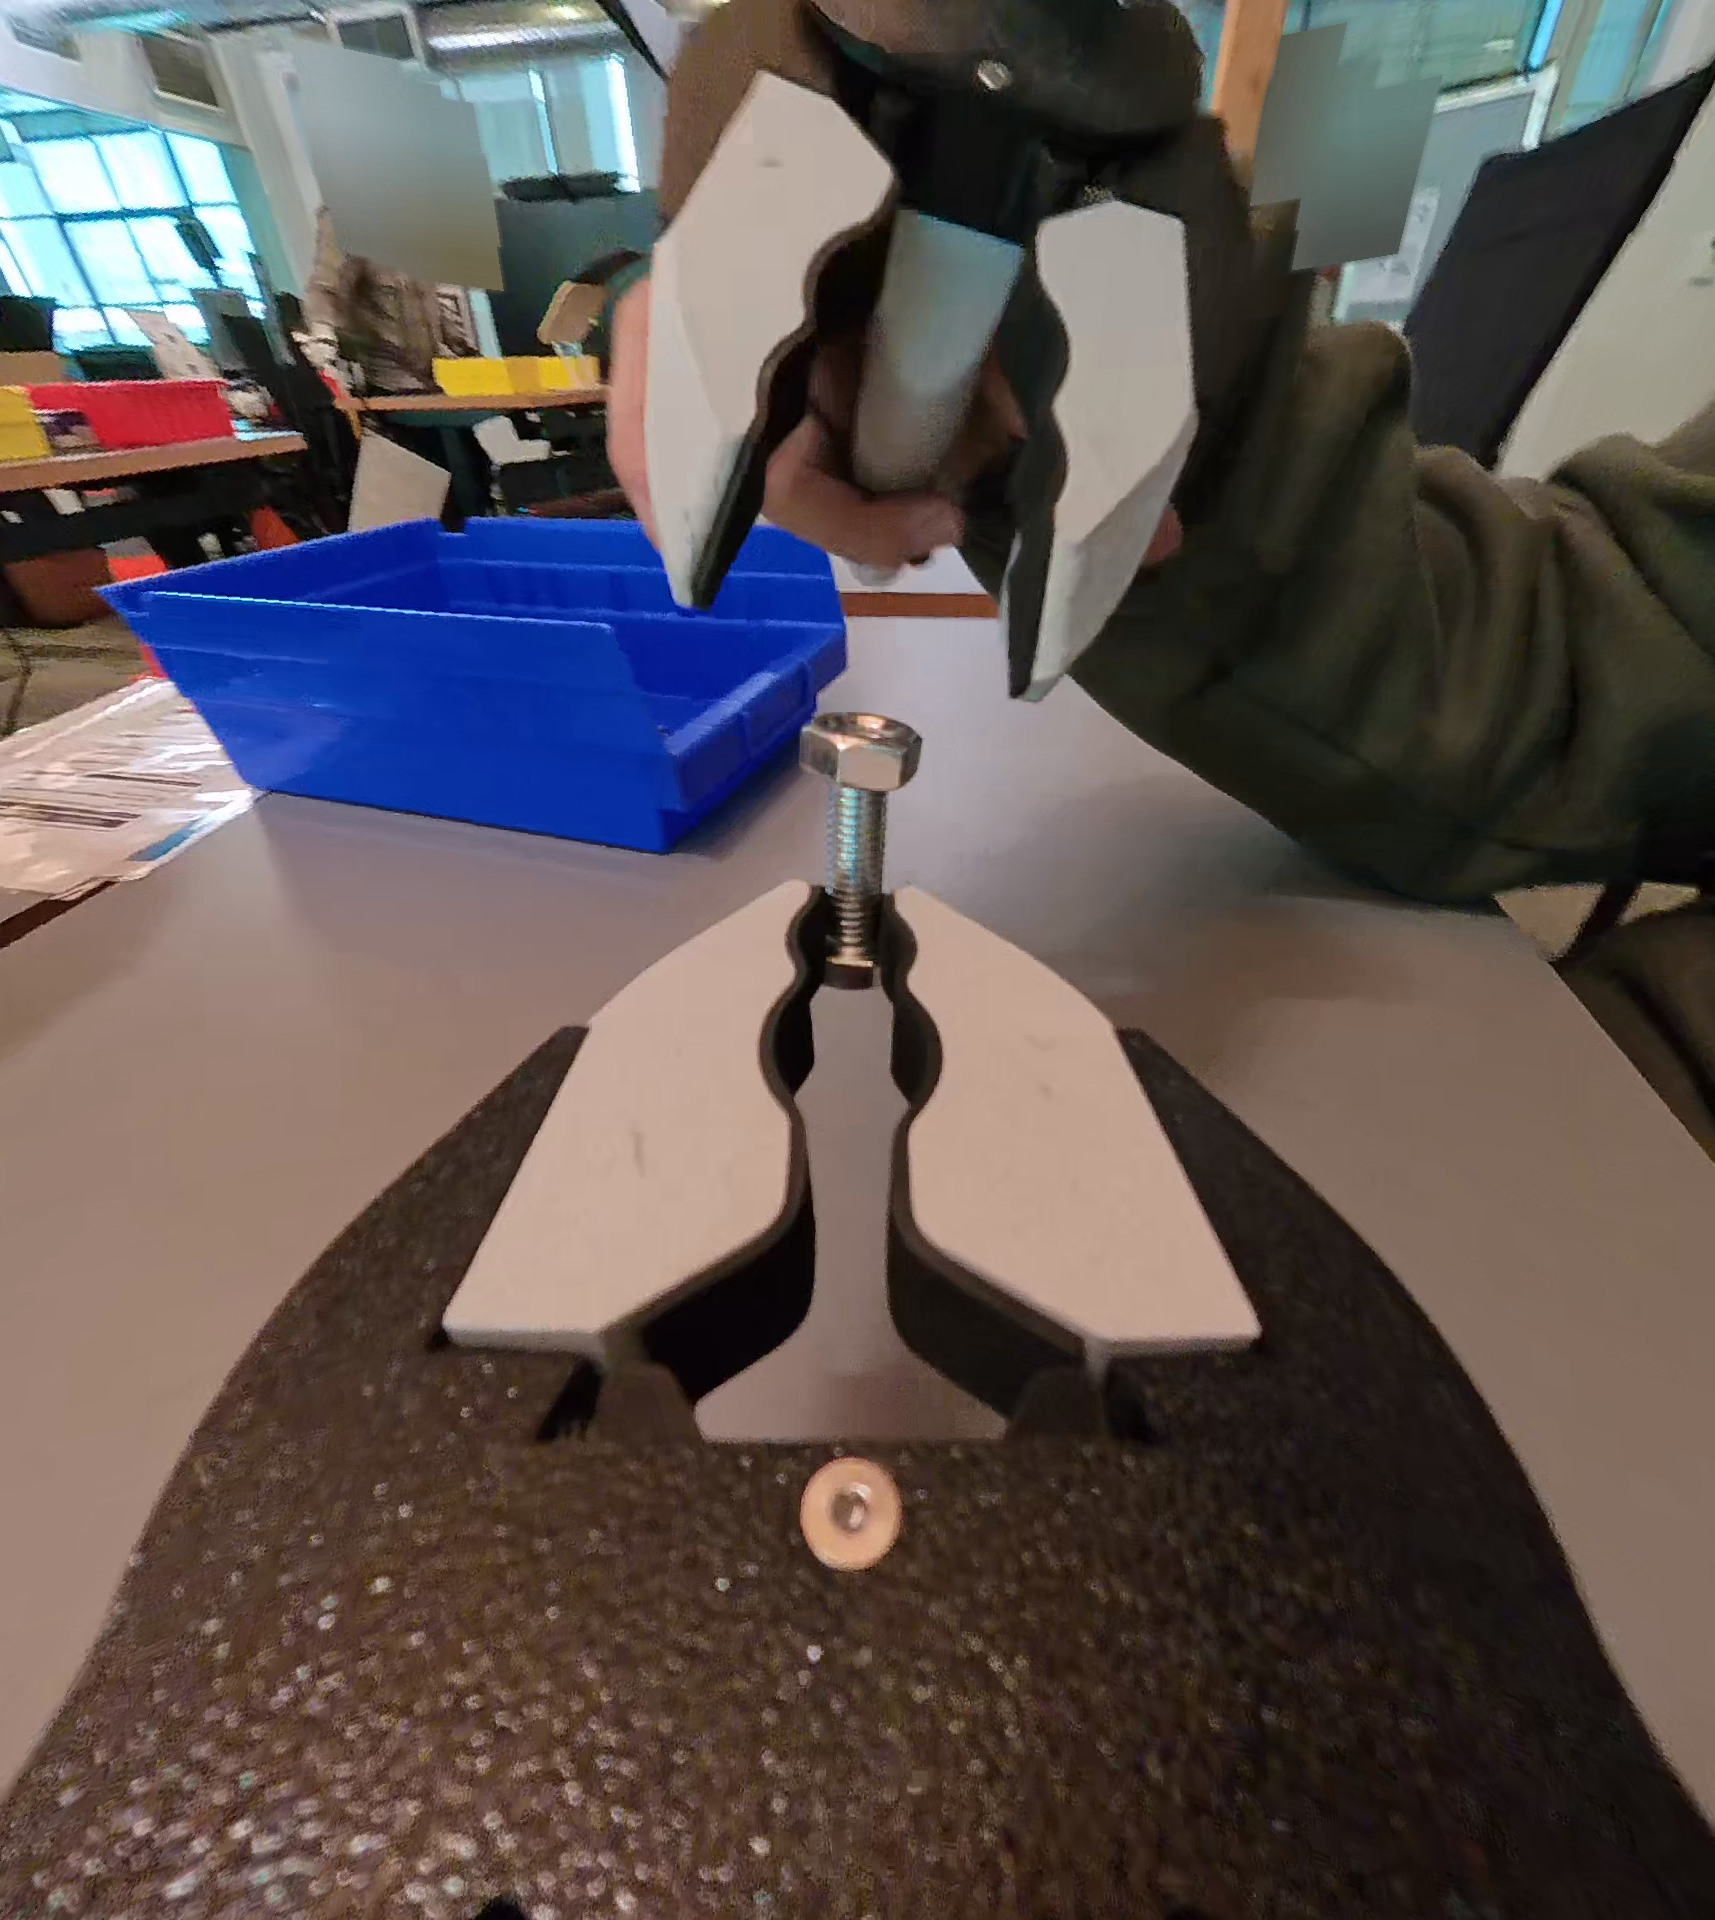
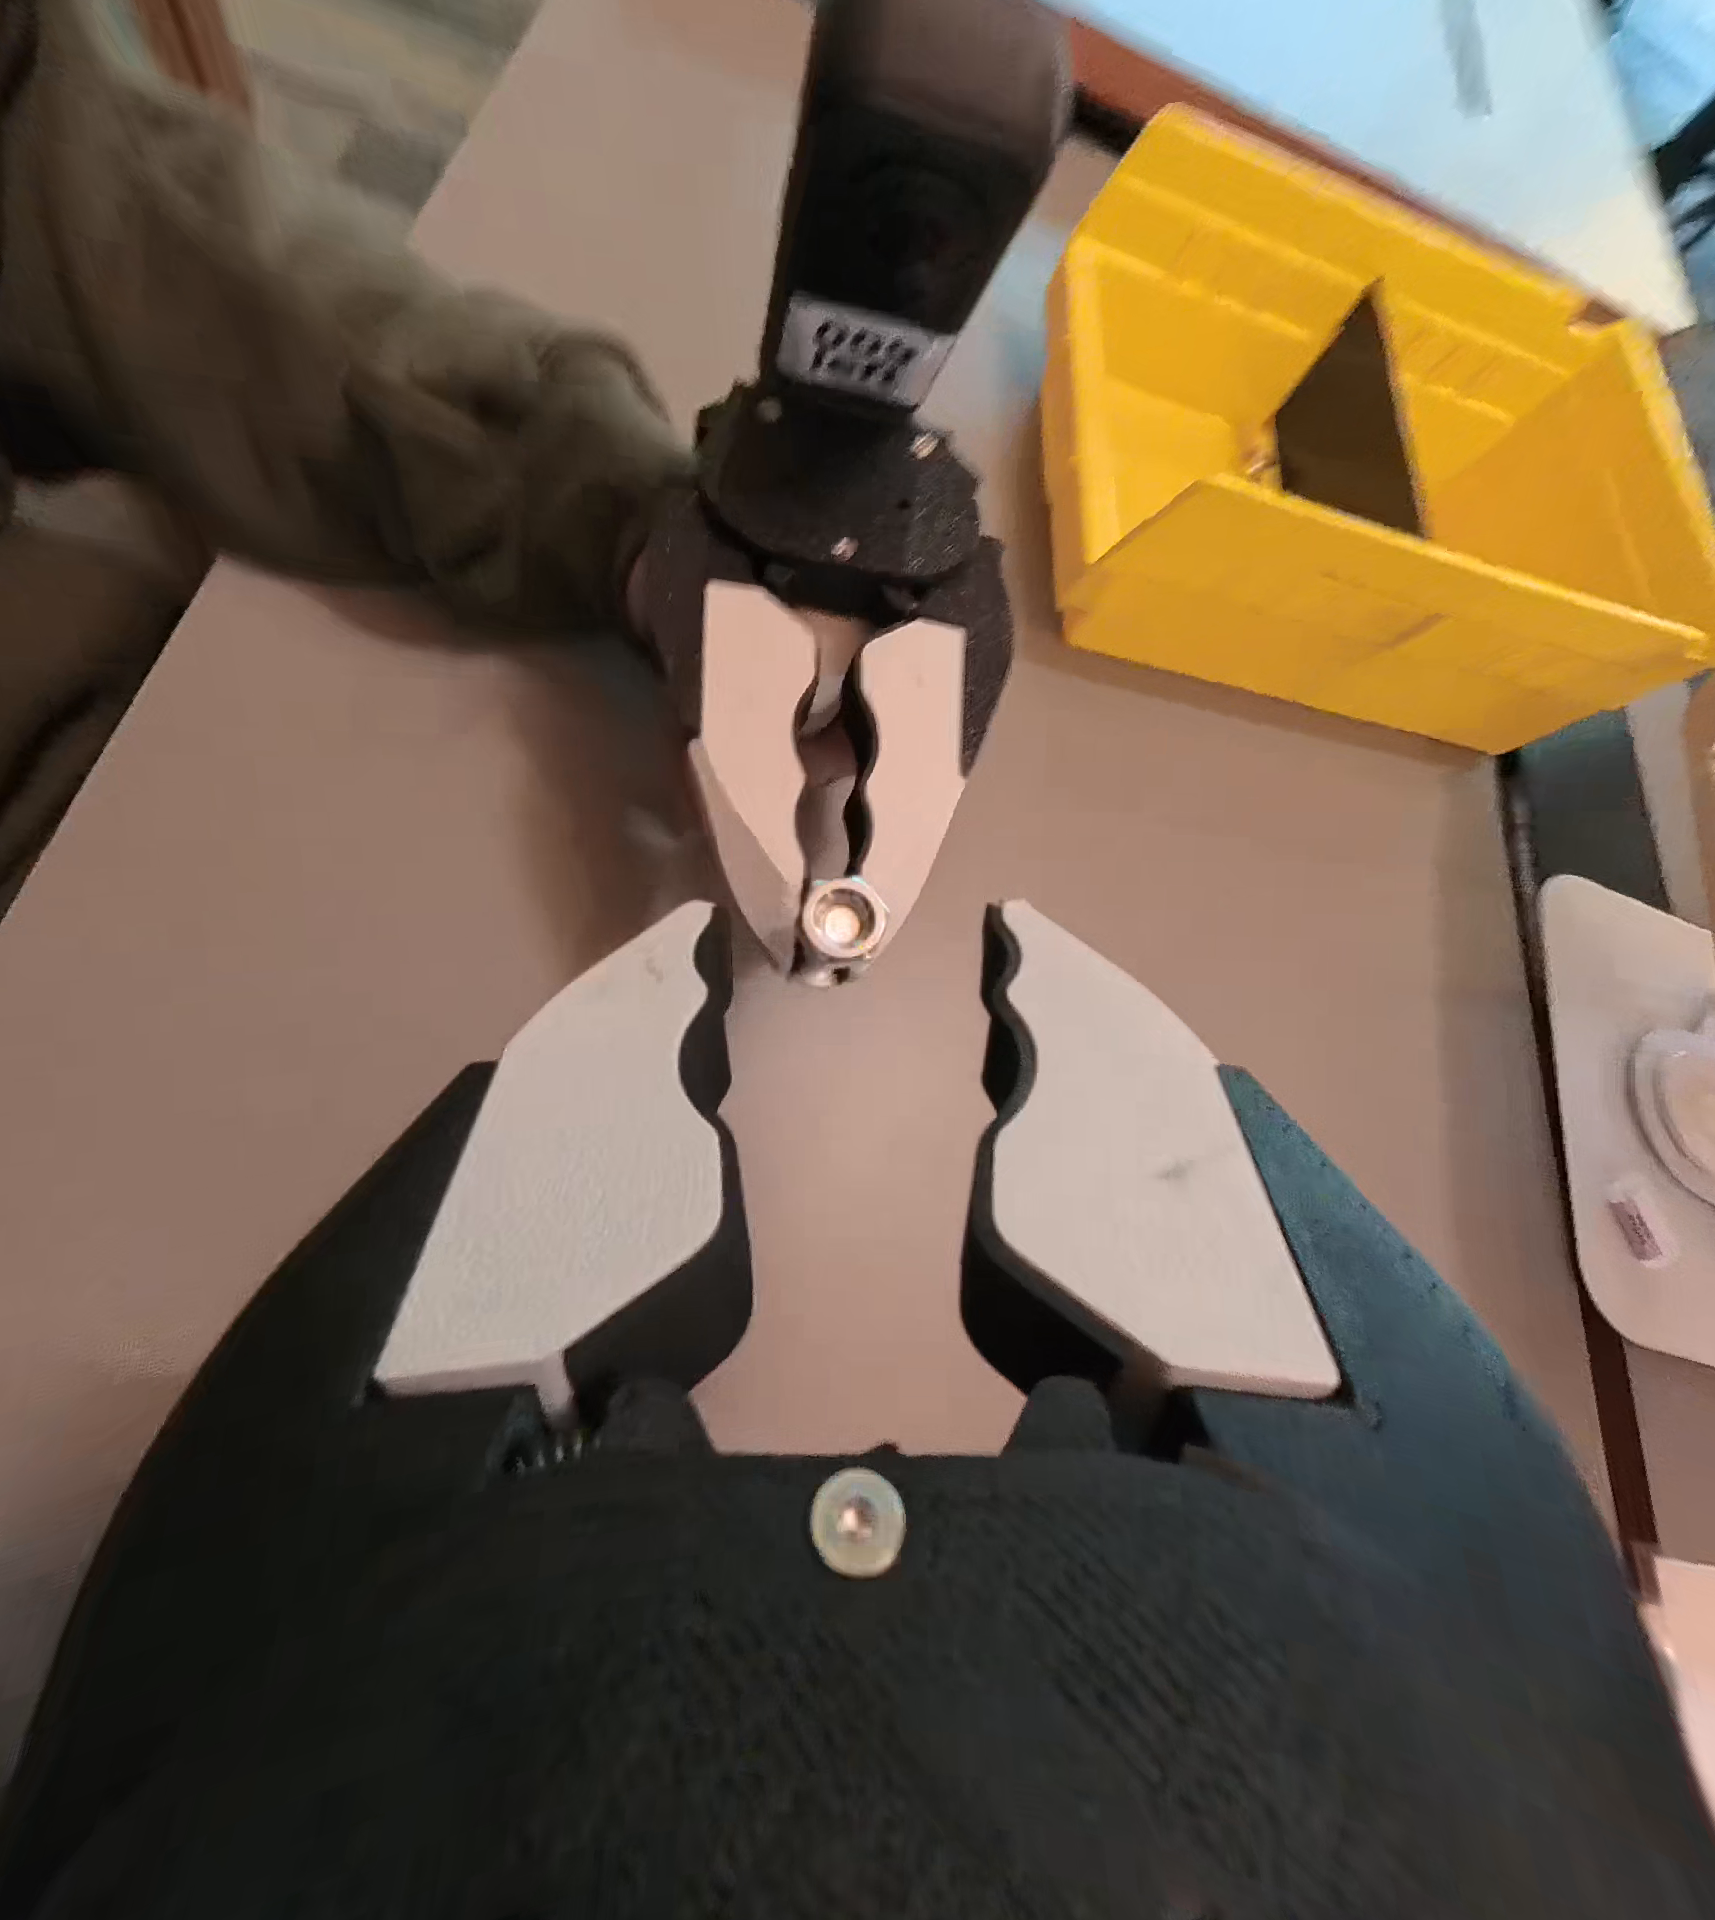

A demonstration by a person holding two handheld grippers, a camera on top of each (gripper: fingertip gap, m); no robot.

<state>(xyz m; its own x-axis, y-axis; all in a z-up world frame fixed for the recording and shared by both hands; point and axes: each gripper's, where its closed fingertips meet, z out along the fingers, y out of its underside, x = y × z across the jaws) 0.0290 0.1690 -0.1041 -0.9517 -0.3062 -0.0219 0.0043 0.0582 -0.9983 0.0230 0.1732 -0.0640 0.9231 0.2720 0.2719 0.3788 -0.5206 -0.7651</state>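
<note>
Steel bolt (image 1: 853, 831) upright in left hand-held gripper (image 1: 848, 904), right hand-held gripper (image 2: 848, 925) spread above

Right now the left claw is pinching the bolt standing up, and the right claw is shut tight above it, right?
Not quite. The right claw is open, not shut: the left wrist view shows its fingers spread above the bolt. The left claw does pinch the bolt standing upright on the table.

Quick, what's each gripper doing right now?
Left gripper: shut on the upright bolt, nut on top.
Right gripper: open, empty, above the bolt.
</note>
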